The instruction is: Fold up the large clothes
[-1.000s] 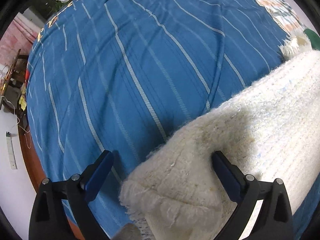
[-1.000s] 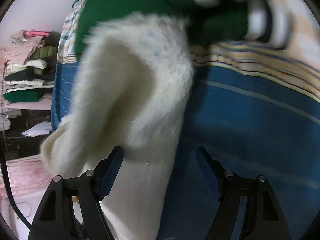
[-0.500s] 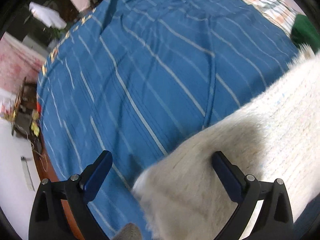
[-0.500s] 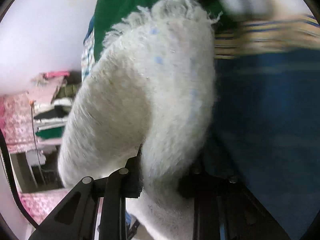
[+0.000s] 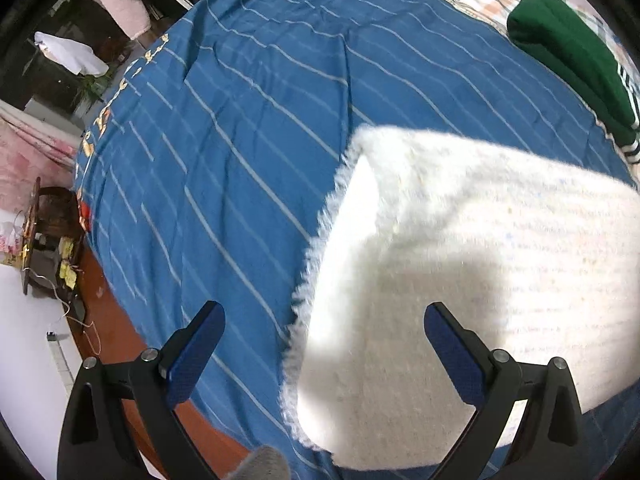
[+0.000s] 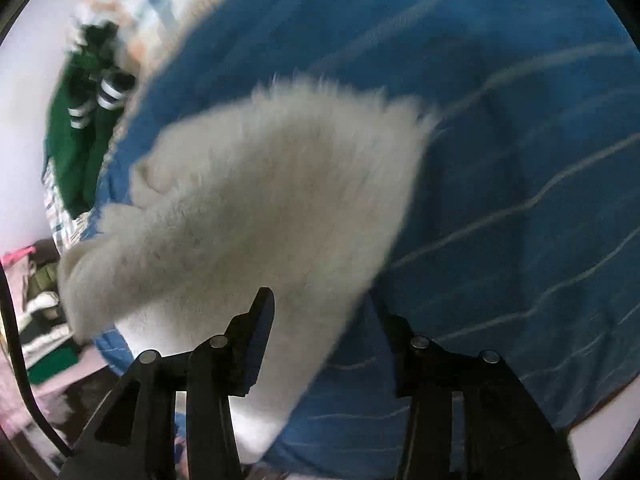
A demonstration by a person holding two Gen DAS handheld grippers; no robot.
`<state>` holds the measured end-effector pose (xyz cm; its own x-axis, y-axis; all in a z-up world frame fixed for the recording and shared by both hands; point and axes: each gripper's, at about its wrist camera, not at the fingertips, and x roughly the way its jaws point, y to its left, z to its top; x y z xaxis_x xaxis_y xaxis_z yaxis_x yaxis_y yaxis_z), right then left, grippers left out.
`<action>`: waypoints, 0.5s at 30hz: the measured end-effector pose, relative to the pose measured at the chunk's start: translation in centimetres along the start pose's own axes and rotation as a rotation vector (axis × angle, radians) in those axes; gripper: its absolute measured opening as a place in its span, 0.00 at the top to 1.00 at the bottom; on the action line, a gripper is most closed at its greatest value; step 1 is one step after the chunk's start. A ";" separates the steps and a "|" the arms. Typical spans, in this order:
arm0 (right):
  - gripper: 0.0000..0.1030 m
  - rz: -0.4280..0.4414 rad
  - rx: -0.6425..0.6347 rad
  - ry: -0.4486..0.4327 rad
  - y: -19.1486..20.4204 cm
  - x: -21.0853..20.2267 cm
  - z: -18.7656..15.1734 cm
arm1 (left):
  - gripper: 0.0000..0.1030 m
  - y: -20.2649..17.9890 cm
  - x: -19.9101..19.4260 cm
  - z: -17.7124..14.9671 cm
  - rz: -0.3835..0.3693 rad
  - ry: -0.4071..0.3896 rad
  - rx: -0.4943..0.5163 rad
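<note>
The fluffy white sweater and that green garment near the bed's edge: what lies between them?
Only bare bedspread. In the left wrist view, the blue striped bedspread separates the white sweater from the green garment; nothing else lies there.
</note>
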<state>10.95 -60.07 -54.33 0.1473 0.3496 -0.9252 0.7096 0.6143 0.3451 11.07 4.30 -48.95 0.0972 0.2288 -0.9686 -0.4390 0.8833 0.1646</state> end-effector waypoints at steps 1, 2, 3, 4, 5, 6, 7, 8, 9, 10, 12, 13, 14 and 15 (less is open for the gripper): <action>0.53 -0.047 -0.063 -0.071 0.5 -1.5 -0.9 | 0.00 -0.4 0.0 -0.2 0.004 0.001 0.004; 0.53 -0.096 -0.125 -0.121 1.4 -2.9 -1.4 | 0.00 -0.8 0.2 -0.4 0.014 -0.001 0.011; 0.53 -0.097 -0.203 -0.127 2.1 -3.5 -1.9 | 0.00 -1.1 0.3 -0.5 0.025 -0.008 0.017; 0.53 -0.078 -0.290 -0.087 3.4 -3.1 -2.6 | 0.00 -1.4 0.5 -0.5 0.035 -0.022 0.022; 0.53 -0.066 -0.345 -0.053 3.9 -3.1 -2.6 | 0.00 -1.6 0.8 -0.4 0.046 -0.038 0.032; 0.53 -0.052 -0.412 -0.005 5.6 -2.5 -2.7 | 0.00 -1.9 1.3 -0.3 0.065 -0.046 0.043; 0.53 -0.037 -0.487 0.061 8.0 -1.3 -3.0 | 0.00 -2.1 1.9 -0.1 0.082 -0.044 0.051; 0.53 -0.039 -0.561 0.120 10.6 0.2 -3.2 | 0.00 -2.2 2.3 0.0 0.092 -0.044 0.053; 0.53 -0.035 -0.599 0.140 12.0 1.2 -3.1 | 0.00 -2.2 2.8 0.1 0.102 -0.042 0.048; 0.54 -0.015 -0.653 0.119 14.3 2.4 -2.4 | 0.00 -2.1 3.4 0.3 0.111 -0.032 0.041; 0.60 -0.026 -0.646 0.022 16.6 3.6 -0.7 | 0.00 -1.5 4.5 0.5 0.109 -0.016 0.018; 0.63 -0.019 -0.615 0.005 17.5 4.3 0.9 | 0.00 -1.2 4.7 0.5 0.107 -0.018 0.011; 0.69 -0.014 -0.587 -0.018 18.3 5.4 2.5 | 0.00 -1.0 5.1 0.4 0.097 -0.013 0.005; 0.73 -0.035 -0.571 -0.038 18.7 6.6 4.0 | 0.00 -0.8 5.2 0.3 0.077 -0.009 -0.004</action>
<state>27.92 -49.09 -54.59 0.1627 0.3031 -0.9390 0.2313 0.9134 0.3349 12.24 4.88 -54.10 0.0709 0.2996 -0.9514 -0.4488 0.8614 0.2378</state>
